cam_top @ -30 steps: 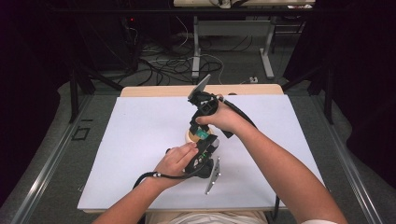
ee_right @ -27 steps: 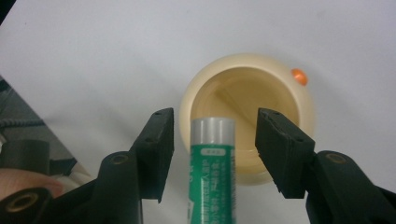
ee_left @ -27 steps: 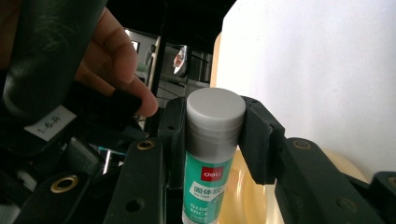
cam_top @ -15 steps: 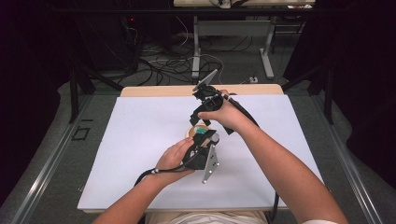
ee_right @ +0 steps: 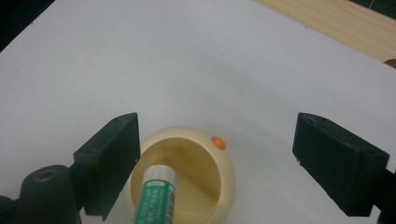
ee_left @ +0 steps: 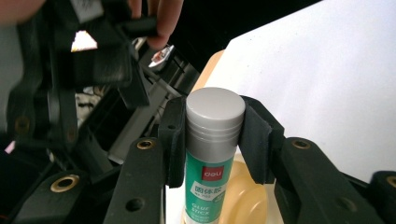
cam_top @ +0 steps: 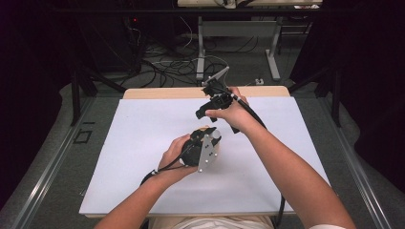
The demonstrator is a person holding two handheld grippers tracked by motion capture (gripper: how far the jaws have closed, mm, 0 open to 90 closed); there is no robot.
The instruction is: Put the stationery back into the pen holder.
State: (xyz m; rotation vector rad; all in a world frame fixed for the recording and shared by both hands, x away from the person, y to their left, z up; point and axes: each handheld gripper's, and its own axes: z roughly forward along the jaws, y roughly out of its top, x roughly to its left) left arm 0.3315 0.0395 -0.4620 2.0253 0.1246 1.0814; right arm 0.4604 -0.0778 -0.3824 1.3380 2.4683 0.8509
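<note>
My left gripper point(ee_left: 215, 135) is clamping the glue stick point(ee_left: 212, 154) just under its grey cap, and I am holding it upright, its long axis running straight down into the cream cup point(ee_right: 187, 177) standing on the white table sheet point(cam_top: 143, 143). My right gripper point(ee_right: 217, 158) is hanging above and beyond, jaws spread wide and empty, looking down at the cup's mouth. The stick's lower end is already sitting inside the rim, so I judge lowering is left.

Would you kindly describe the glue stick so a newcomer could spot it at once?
On the white table, near its middle, the left claw grips it. The glue stick stands in a cream holder: a green-labelled tube with a grey cap.
</note>
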